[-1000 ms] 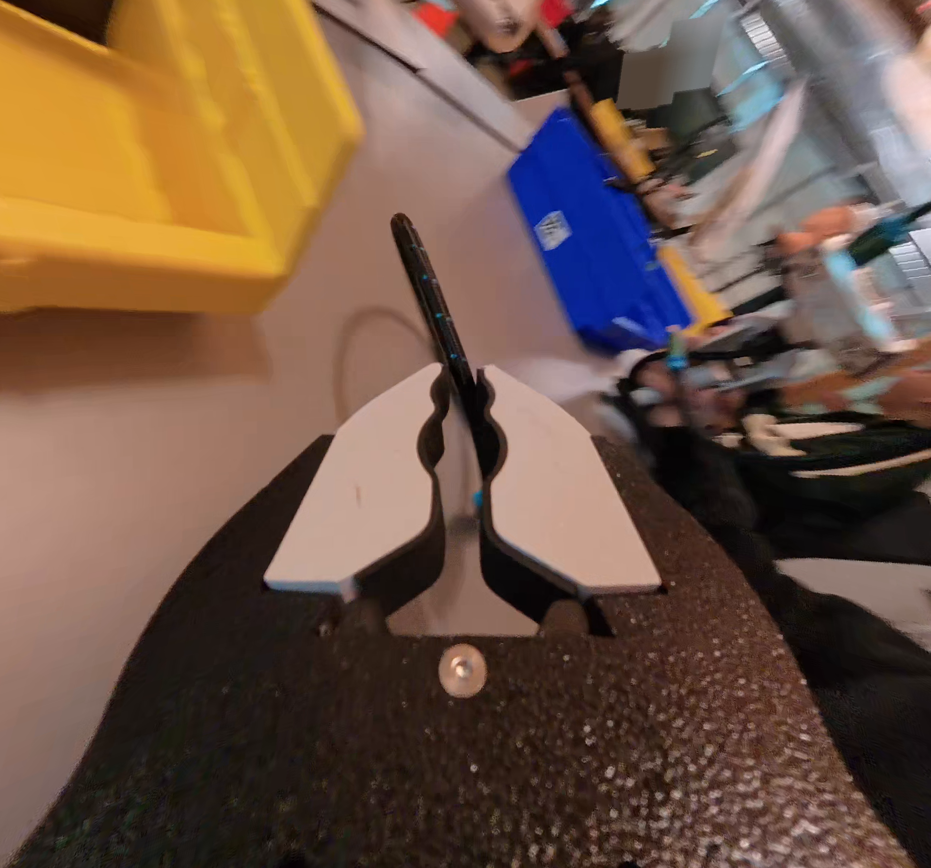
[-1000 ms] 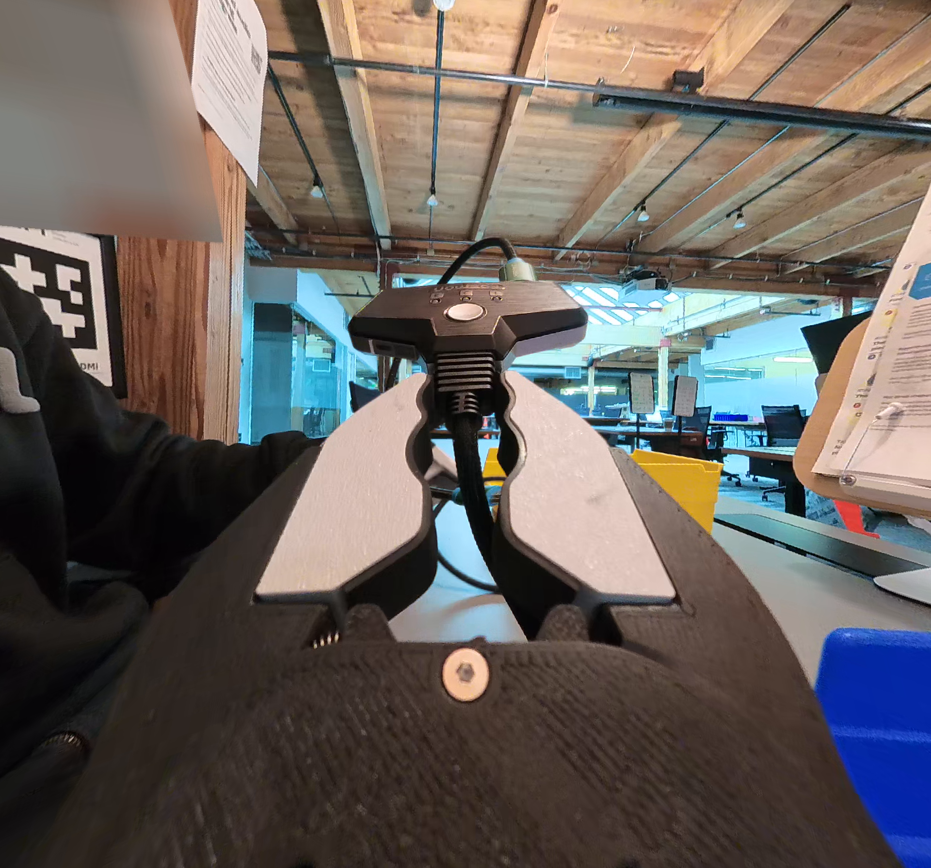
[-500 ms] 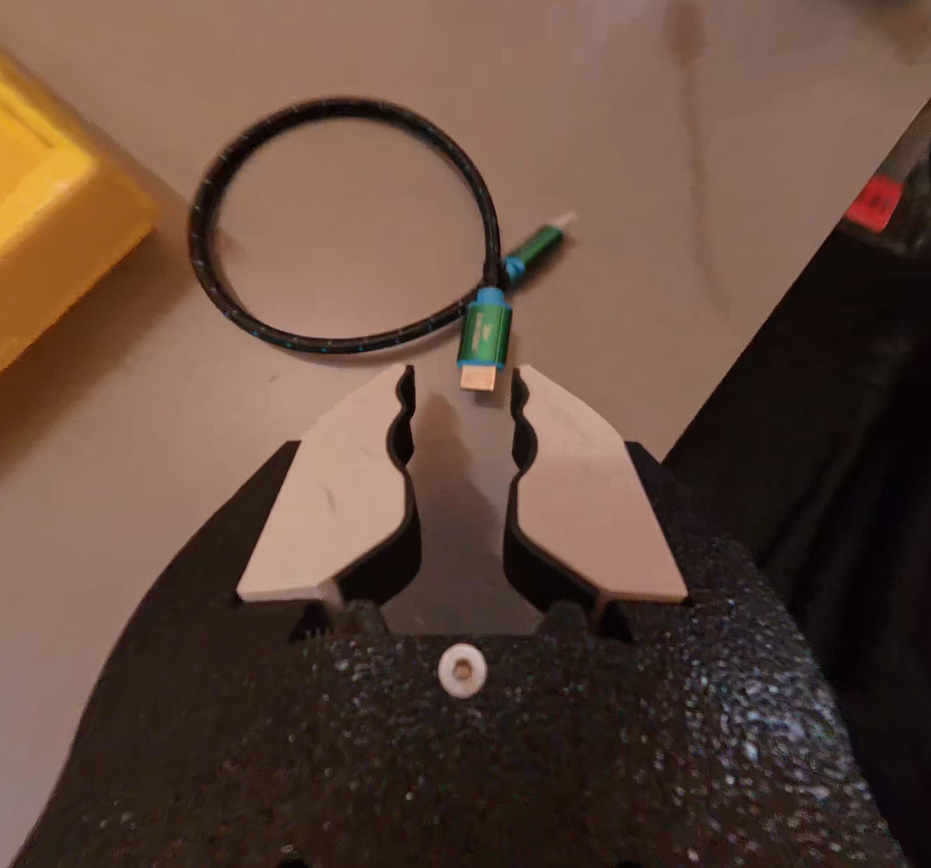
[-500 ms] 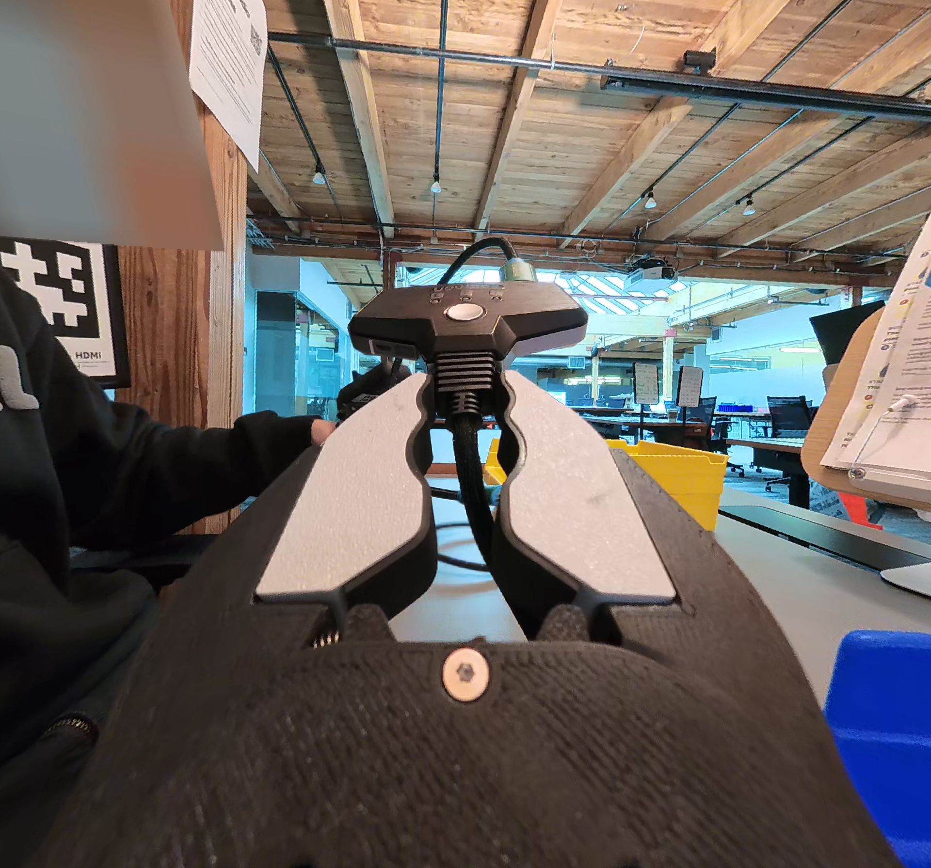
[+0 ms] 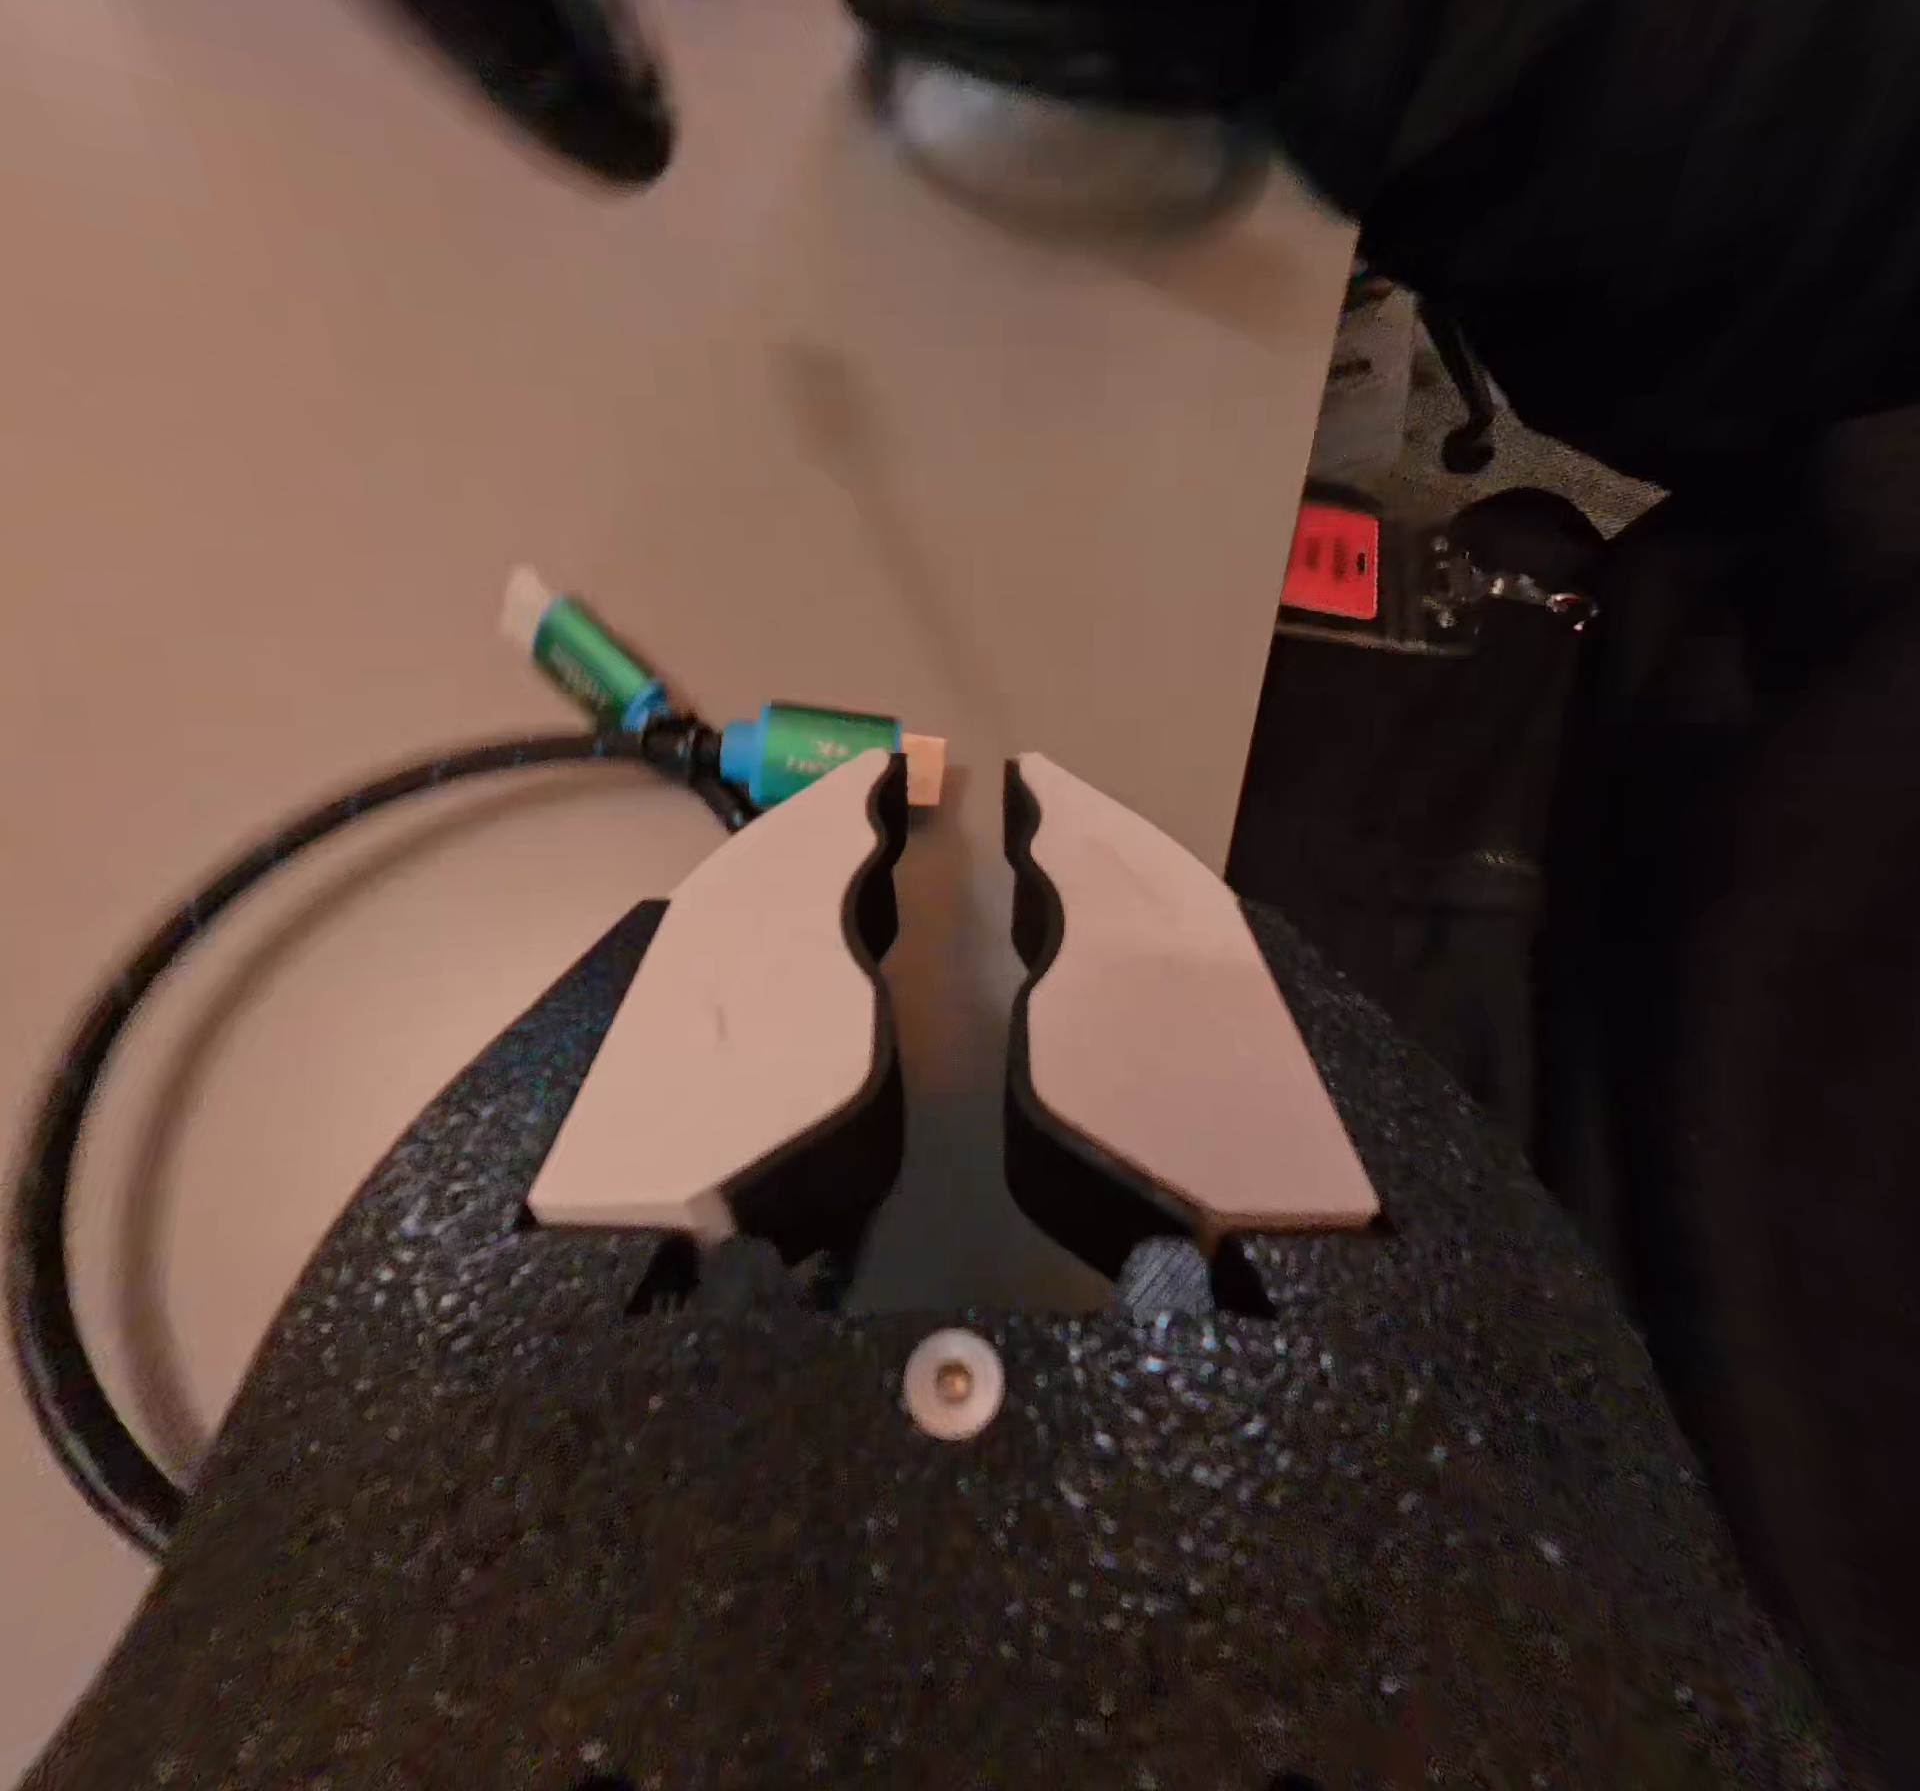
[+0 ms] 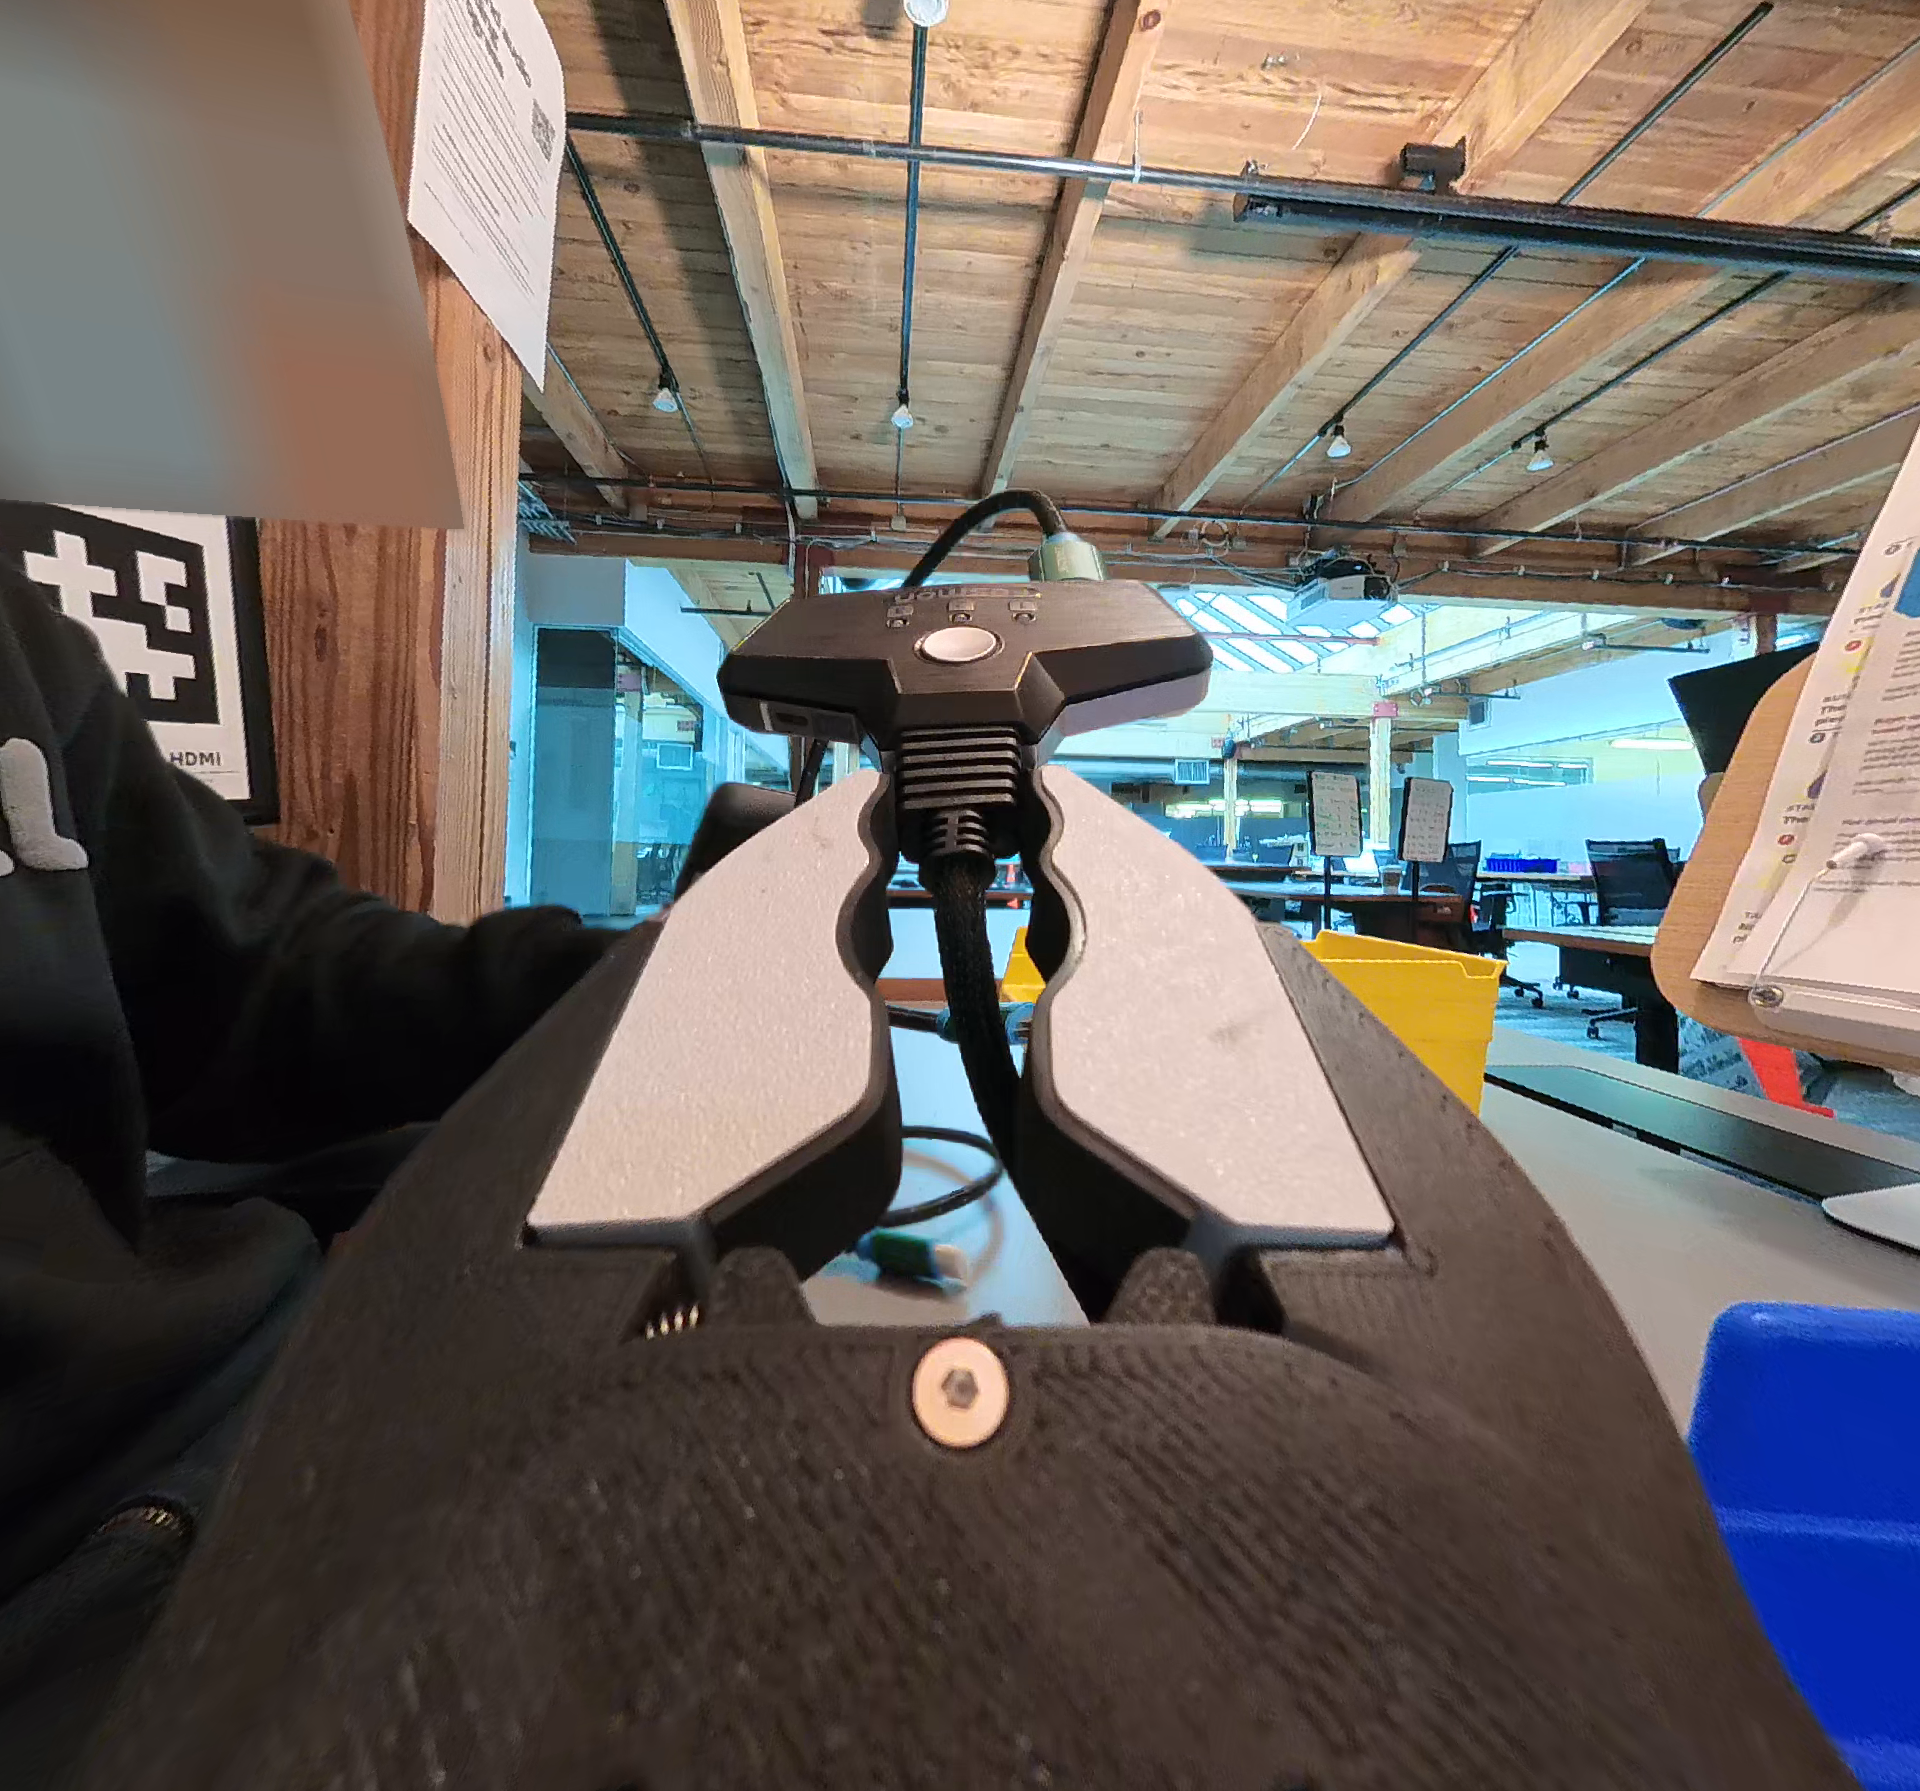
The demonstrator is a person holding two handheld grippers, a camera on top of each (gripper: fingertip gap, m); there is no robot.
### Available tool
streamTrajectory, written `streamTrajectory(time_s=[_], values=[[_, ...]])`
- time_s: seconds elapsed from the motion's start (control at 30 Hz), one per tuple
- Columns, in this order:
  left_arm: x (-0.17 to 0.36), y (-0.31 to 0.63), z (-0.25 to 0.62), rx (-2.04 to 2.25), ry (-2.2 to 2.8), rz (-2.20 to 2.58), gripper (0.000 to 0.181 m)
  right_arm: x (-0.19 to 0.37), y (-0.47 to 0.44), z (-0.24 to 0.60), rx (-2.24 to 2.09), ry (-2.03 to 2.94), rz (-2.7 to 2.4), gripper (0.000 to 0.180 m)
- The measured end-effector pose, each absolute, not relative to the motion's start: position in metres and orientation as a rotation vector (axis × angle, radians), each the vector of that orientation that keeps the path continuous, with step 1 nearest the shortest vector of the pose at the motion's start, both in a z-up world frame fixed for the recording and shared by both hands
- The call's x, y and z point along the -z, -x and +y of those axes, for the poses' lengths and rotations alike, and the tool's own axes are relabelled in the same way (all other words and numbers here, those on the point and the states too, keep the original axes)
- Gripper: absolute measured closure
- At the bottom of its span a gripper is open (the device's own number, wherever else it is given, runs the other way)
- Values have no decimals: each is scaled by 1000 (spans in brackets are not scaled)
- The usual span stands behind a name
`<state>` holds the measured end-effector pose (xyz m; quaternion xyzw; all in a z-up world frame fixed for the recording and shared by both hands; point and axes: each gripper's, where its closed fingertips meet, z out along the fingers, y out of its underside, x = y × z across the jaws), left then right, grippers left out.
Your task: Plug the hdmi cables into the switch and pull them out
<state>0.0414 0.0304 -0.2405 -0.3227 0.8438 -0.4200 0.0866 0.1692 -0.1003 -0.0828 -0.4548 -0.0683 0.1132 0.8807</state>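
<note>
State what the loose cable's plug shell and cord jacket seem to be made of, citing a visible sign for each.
Plug shell: probably anodised metal, given its smooth green sheen; coated plastic is possible. Cord jacket: apparently braided fabric, black with faint blue flecks, though motion blur hides the weave.

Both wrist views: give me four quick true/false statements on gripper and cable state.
1. The right gripper is shut on the switch. True.
2. The left gripper clamps a green plug. False: it is open; the green plug lies on the table beside its left fingertip.
3. A cable is plugged into the switch's far side. True.
4. The loose cable lies straight. False: it curls in a loop.
</note>
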Motion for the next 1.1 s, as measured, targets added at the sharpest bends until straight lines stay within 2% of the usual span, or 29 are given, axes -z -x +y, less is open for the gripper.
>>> streamTrajectory(time_s=[0.13,0.3,0.5,0.57,0.77,1.1], values=[[228,-58,22,1161,596,2464,160,81,-171,-105,-234,924,-136,157],[215,-81,50,693,48,2345,151,79,-172,-107,-241,911,-134,158],[233,-81,34,466,-282,2496,137,79,-172,-107,-240,912,-135,157],[245,-82,32,380,-369,2552,138,79,-172,-107,-241,910,-136,158],[258,-92,31,343,-360,2644,157,78,-172,-108,-242,906,-135,157],[255,-123,51,474,-15,2493,151,78,-173,-108,-239,905,-135,157]])
